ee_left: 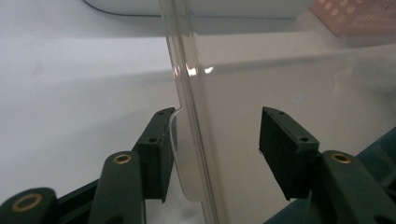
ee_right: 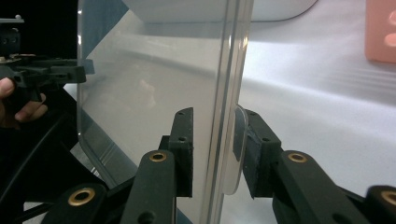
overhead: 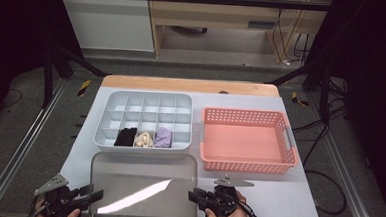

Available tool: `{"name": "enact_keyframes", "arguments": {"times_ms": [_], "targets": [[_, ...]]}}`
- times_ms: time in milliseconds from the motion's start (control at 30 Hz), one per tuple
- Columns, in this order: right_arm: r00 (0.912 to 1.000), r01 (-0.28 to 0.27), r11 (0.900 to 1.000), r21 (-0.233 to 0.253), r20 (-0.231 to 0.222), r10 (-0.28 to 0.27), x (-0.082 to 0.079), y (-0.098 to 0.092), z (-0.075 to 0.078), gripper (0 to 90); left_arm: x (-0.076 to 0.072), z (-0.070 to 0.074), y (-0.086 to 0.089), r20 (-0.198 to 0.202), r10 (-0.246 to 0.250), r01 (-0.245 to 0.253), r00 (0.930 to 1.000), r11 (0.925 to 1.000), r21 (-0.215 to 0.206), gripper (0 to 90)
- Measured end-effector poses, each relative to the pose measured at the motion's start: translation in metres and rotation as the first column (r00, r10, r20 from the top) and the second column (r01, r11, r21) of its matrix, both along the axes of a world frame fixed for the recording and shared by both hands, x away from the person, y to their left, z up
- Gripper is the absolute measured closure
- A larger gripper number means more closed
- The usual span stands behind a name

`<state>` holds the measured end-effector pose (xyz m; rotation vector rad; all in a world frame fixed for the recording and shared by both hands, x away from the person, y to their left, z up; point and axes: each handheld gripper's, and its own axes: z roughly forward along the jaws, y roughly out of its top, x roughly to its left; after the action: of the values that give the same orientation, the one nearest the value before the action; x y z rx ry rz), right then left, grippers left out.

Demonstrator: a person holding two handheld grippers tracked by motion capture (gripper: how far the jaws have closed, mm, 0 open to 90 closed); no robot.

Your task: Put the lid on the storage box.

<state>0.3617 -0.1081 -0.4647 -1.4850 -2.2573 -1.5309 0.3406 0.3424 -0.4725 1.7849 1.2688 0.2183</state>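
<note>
At table's near edge, left gripper (ee_left: 215, 140) agape astride clear lid (overhead: 144, 186) rim

From above, the bottom edge cuts off the near rim of the clear lid (overhead: 144, 186) and most of my hands. My left hand-held gripper (overhead: 89, 195) and right hand-held gripper (overhead: 195, 194) sit so small there that their jaw gaps are unreadable. The items in the grey divided tray (overhead: 146, 102) are too small to identify.
</note>
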Motion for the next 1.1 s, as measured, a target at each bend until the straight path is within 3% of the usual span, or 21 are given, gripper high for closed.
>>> {"name": "enact_keyframes", "arguments": {"times_ms": [300, 500, 633, 900, 1100], "targets": [[1.0, 0.008, 1.0, 0.019, -0.004, -0.008, -0.001, 0.0, 0.009, 70.1, -0.007, 0.009, 0.0, 0.037, 0.022, -0.022, 0.9991, 0.9997, 0.005, 48.4], [0.9989, 0.0, 1.0, 0.021, 0.048, -0.001, -0.002, 0.002, 0.024, 70.3, -0.007, 0.022, 0.002, 0.08, 0.034, -0.033, 0.9962, 0.9994, -0.007, 49.6], [0.9982, 0.006, 0.999, 0.036, 0.059, -0.008, 0.001, 0.002, 0.034, 70.2, -0.004, 0.032, 0.005, 0.107, 0.044, -0.04, 0.9933, 0.9986, -0.034, 49.9], [0.9953, 0.011, 0.999, 0.04, 0.096, -0.015, 0.011, 0.005, 0.05, 70.1, 0.005, 0.047, 0.006, 0.145, 0.059, -0.054, 0.9876, 0.9977, -0.043, 49.8], [0.9919, 0.011, 0.999, 0.047, 0.126, -0.017, 0.029, 0.005, 0.063, 70.2, 0.024, 0.058, 0.005, 0.17, 0.068, -0.06, 0.9831, 0.9969, -0.052, 49.7]]}}
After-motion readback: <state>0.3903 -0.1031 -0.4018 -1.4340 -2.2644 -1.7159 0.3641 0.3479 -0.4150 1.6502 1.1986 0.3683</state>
